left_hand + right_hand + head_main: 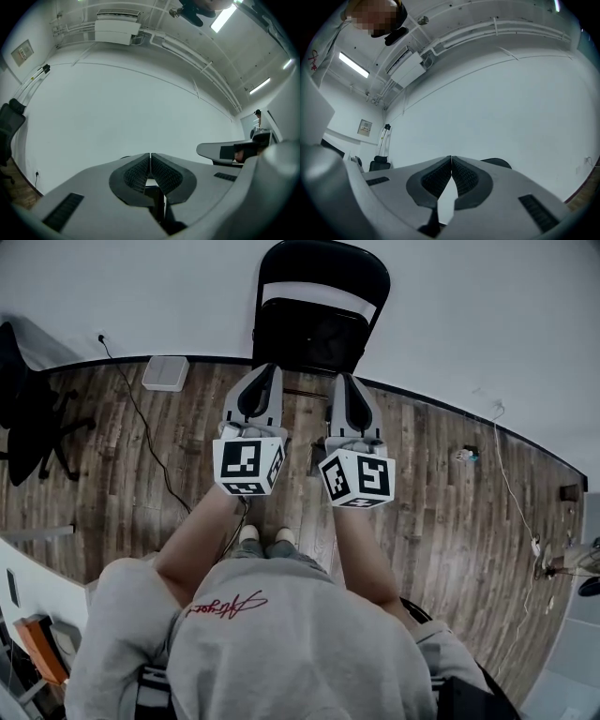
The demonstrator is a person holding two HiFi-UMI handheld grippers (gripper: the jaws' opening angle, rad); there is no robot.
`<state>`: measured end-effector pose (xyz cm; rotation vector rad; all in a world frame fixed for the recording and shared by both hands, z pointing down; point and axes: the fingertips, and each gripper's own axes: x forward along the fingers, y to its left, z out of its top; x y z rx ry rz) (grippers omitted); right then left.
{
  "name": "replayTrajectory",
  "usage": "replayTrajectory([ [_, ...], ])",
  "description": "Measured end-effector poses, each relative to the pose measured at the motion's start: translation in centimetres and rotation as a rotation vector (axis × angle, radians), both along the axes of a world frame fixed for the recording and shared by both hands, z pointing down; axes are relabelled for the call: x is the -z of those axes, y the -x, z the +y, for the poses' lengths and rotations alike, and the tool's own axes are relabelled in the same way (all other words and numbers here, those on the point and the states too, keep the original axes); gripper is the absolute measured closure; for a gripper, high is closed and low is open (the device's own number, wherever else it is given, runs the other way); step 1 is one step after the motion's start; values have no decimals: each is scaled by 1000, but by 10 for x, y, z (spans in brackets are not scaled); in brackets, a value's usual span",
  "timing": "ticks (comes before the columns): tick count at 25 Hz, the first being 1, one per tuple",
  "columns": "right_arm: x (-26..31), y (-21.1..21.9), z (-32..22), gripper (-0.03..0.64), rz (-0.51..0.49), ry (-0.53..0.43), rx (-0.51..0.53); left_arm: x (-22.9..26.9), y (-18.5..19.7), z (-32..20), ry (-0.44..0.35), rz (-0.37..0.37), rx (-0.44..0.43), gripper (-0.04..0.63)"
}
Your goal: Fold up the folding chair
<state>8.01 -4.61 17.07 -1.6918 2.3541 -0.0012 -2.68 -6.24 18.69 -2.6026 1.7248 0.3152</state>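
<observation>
Two hand-held grippers, the left hand-held gripper (262, 373) and the right hand-held gripper (349, 381), hang side by side just in front of one black metal folding chair (314, 329). The chair stands on the brown wooden plank floor (441, 512) against the white wall (487, 315). Only the head view shows the chair whole, with one flat white box (166, 373) to its left and one black swivel office chair (28, 418) farther left. Each gripper view adds ribbed pads (136, 174) pressed tip to tip, with nothing between them. The left gripper view alone shows one white air conditioner (117, 30) high on the wall behind the chair.

White box (165, 373) and black cable (147, 432) on wooden floor (450, 521), office chair (28, 418) at left
</observation>
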Motion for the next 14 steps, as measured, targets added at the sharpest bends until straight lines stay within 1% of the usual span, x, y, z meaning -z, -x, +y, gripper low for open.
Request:
replayTrajectory([
  [5, -3, 9, 12, 598, 1, 6, 16, -5, 6, 14, 6, -2, 13, 571],
  [9, -8, 19, 20, 598, -3, 18, 29, -4, 10, 24, -9, -15, 19, 571],
  [14, -9, 27, 33, 598, -13, 15, 29, -3, 19, 36, -14, -10, 19, 571],
])
